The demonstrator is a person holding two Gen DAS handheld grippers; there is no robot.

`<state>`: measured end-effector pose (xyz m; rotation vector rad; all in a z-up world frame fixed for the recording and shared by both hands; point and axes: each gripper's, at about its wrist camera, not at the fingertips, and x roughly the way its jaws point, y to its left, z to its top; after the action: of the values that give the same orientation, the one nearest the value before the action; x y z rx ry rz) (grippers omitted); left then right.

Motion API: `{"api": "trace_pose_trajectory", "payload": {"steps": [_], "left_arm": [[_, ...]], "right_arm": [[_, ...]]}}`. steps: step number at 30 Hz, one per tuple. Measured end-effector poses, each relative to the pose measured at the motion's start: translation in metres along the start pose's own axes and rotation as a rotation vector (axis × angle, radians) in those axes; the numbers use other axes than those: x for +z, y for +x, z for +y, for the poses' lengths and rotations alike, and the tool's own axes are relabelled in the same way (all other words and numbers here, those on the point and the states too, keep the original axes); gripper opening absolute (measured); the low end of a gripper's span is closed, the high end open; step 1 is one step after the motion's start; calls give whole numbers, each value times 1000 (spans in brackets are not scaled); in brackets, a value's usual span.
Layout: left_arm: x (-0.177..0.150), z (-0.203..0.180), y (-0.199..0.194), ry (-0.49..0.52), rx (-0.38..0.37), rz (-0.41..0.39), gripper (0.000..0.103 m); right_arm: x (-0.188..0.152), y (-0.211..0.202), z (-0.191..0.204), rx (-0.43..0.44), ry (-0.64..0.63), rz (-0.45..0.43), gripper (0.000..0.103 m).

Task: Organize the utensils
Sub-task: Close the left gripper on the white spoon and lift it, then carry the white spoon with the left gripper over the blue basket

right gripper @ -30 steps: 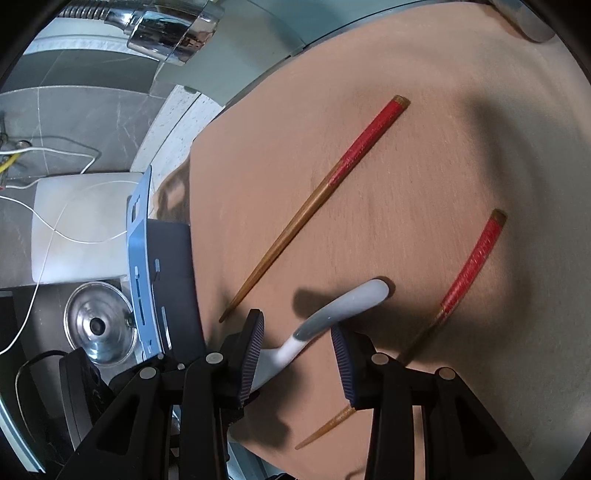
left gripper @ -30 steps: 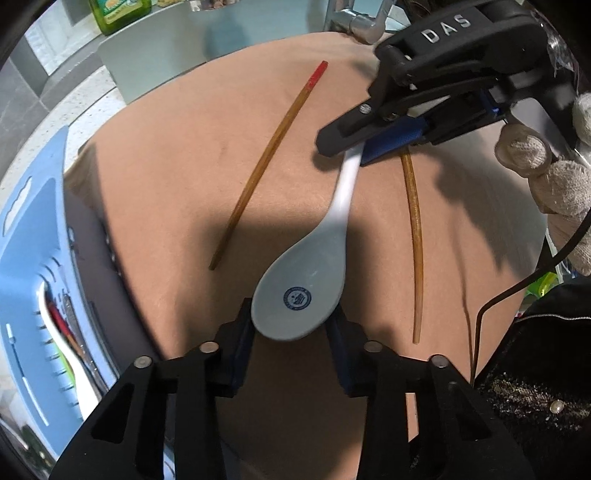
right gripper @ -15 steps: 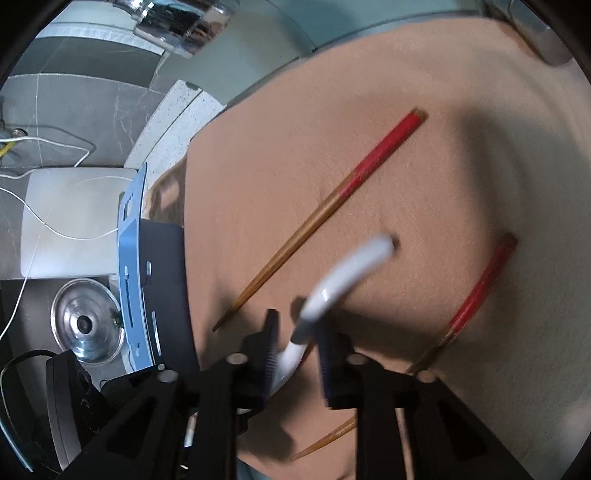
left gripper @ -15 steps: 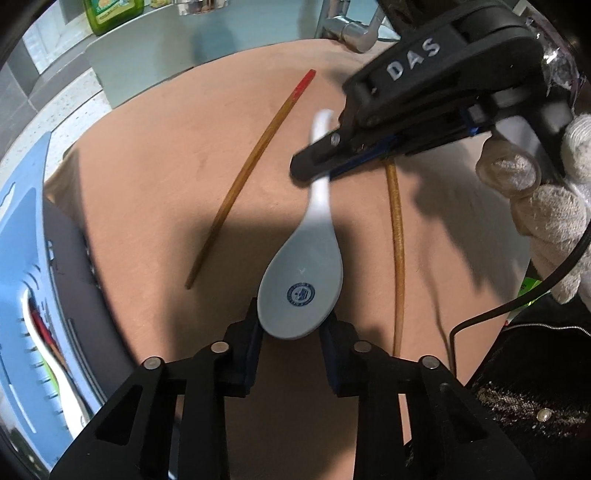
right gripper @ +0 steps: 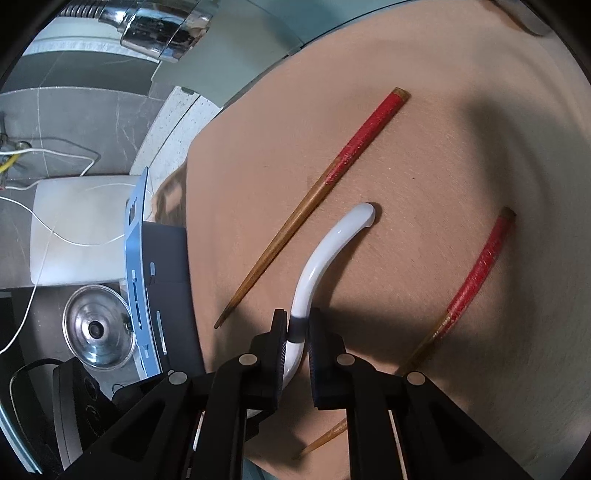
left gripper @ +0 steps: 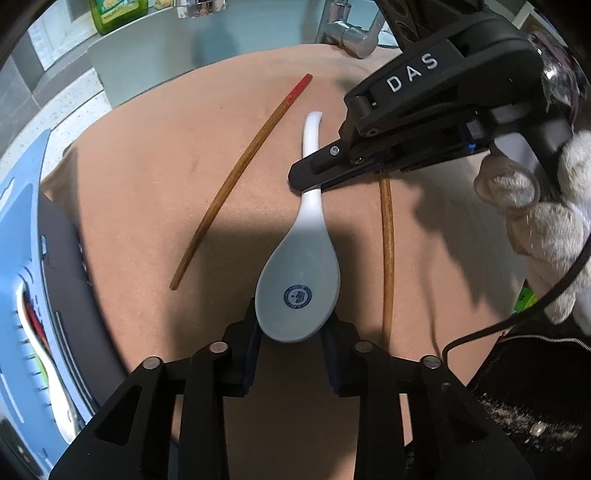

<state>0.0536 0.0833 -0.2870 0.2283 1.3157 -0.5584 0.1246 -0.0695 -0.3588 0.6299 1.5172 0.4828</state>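
A white ceramic spoon with a blue mark in its bowl lies on a tan mat. My left gripper is shut on the spoon's bowl. My right gripper is shut on the spoon's handle; it also shows in the left wrist view, across the handle. Two wooden chopsticks with red ends lie on the mat, one left of the spoon, one right of it.
A blue utensil basket with utensils inside stands at the mat's left edge. A faucet and a green bottle are at the back. A steel lid lies beyond the basket.
My right gripper has closed on the spoon's handle further down its length. The left gripper has kept its hold on the bowl. The chopsticks have not moved.
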Motion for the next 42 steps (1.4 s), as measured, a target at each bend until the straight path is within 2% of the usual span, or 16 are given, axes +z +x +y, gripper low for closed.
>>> {"api": "trace_pose_trajectory", "payload": {"steps": [3,13,16,17,25,36,42], "left_arm": [[2,-2,-2,-11,-9,-11,40],[12,-8,5,79,53,16,40],[13,-5,4,79,47,13,40],[18,-15,6,78,48,14,40],[18,-14,4,77,53,8,40],[15,-9,-23,78,83,-41,40],[-1,-5,-54,55,112,-84,40]], "right_arm": [[-4,-1,-1,7,1,-4,10],[-1,-3,-1,14,-6,16,11],[4,-6,0,-8,-17,-5,12],[6,-7,0,-12,-17,-9,13],[10,-5,0,-4,-9,-2,11],[6,-18,24,43,-29,-26,10],[-1,-20,54,75,-66,-40,10]]}}
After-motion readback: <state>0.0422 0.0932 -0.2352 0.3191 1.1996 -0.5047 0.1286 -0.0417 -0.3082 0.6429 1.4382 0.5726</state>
